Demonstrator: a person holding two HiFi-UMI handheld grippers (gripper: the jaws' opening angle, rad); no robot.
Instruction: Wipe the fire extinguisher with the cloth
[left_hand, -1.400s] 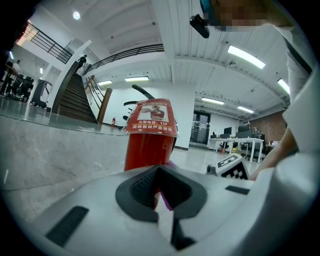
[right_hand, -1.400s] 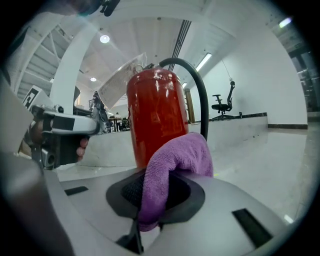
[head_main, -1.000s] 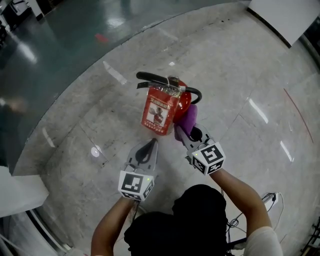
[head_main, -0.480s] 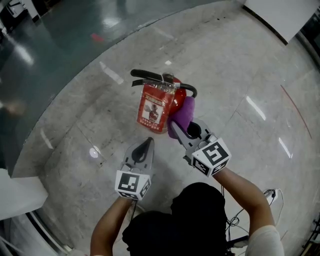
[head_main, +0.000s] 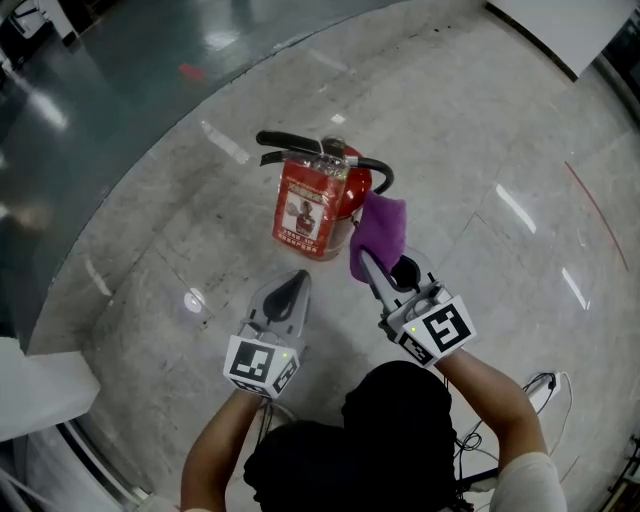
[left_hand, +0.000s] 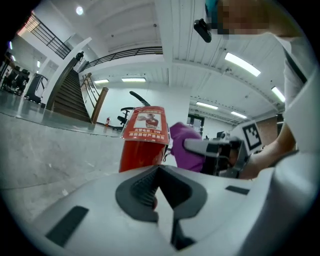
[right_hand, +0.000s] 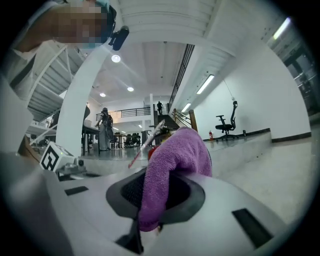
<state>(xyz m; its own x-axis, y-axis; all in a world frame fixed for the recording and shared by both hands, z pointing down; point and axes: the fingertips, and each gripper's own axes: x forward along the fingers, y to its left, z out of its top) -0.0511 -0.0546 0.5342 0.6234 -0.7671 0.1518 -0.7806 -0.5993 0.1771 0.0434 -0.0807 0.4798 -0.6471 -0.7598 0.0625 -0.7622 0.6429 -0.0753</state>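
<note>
A red fire extinguisher stands on the pale stone floor, with a black handle, a hose and a printed tag on its front. My right gripper is shut on a purple cloth, which stands up just right of the cylinder; I cannot tell whether they touch. My left gripper is shut and holds nothing, just in front of the extinguisher. The left gripper view has the extinguisher ahead and the cloth beside it. In the right gripper view the cloth hides most of the extinguisher.
A dark glossy floor strip curves across the far left. A white block sits at the near left and a white panel at the far right. A white cable lies by the person's right arm.
The right gripper drew back toward me and to the right, pulling the cloth off the extinguisher's side; the cloth now stands more upright. The left gripper barely moved.
</note>
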